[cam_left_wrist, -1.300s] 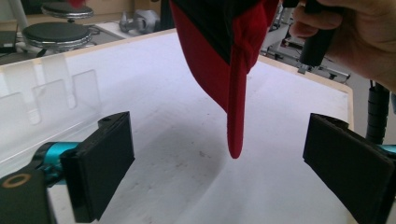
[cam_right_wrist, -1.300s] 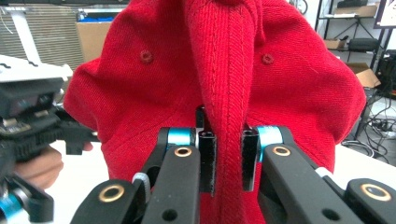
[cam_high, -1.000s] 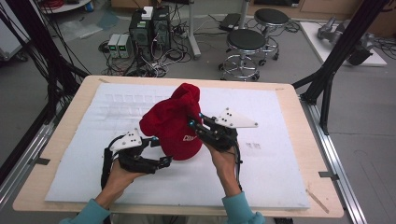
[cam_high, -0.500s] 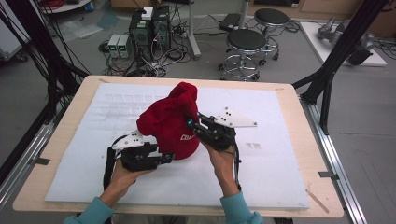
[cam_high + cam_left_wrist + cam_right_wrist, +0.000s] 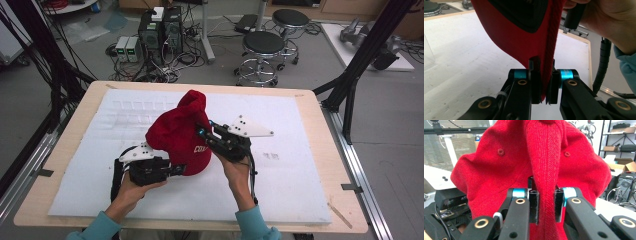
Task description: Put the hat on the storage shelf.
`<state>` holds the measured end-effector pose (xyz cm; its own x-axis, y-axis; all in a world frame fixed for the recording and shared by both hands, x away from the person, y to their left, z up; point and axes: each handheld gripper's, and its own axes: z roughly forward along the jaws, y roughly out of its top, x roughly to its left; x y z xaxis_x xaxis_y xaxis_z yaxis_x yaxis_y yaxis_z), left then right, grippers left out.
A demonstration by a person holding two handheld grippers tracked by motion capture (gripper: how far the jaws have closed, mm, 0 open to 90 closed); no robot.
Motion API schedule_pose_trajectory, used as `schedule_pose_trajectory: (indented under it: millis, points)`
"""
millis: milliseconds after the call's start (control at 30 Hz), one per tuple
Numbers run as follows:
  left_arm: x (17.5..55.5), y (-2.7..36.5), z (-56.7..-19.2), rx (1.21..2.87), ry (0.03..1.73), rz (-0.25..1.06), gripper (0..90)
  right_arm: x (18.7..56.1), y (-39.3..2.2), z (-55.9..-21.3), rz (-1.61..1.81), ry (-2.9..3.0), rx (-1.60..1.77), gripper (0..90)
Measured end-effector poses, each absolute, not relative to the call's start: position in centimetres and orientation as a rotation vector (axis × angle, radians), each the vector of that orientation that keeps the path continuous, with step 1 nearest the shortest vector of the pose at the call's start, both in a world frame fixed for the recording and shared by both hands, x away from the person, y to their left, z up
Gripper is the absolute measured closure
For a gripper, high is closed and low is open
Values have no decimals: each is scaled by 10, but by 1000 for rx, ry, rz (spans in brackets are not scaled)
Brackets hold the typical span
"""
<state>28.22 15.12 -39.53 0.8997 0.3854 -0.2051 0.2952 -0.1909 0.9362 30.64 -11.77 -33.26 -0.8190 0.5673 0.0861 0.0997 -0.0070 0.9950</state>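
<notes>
Above the white foam mat point(image 5: 300, 190) on your table point(image 5: 65, 145), the red cap point(image 5: 177, 137) hangs between both tools, long axis running away from you. Your right gripper point(image 5: 202, 134) pinches a ridged twill fold at its side; your left gripper point(image 5: 175, 170) pinches the stiff lower edge, nearer you. Soft crown, domed, stitched eyelets.

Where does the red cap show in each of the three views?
High view: red cap at table centre, between both grippers.
Left gripper view: its edge hangs top centre, pinched by the jaws.
Right gripper view: centre, a fold clamped.
Shared landmark: white foam mat.
</notes>
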Motion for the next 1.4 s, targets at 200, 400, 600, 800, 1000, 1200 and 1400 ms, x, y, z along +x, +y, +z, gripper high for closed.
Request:
schedule_pose_trajectory:
  millis: [200,400,600,800,1000,1200,1400]
  points:
    - [279,155,-393,1793,540,127,850,304,-116,-330,1858,1890,689,205]
    - [278,168,-386,1754,562,184,850,305,-128,-332,1761,1955,730,99]
    - [282,183,-374,1725,586,242,850,298,-153,-338,1693,1946,729,100]
    - [294,205,-353,1681,620,347,851,289,-180,-348,1621,1925,770,100]
    - [307,222,-338,1684,647,435,851,279,-212,-366,1541,1904,847,99]
    - [322,237,-330,1719,675,515,851,272,-239,-381,1492,1883,909,99]
    - [340,247,-326,1722,720,588,851,262,-264,-403,1436,1871,968,99]
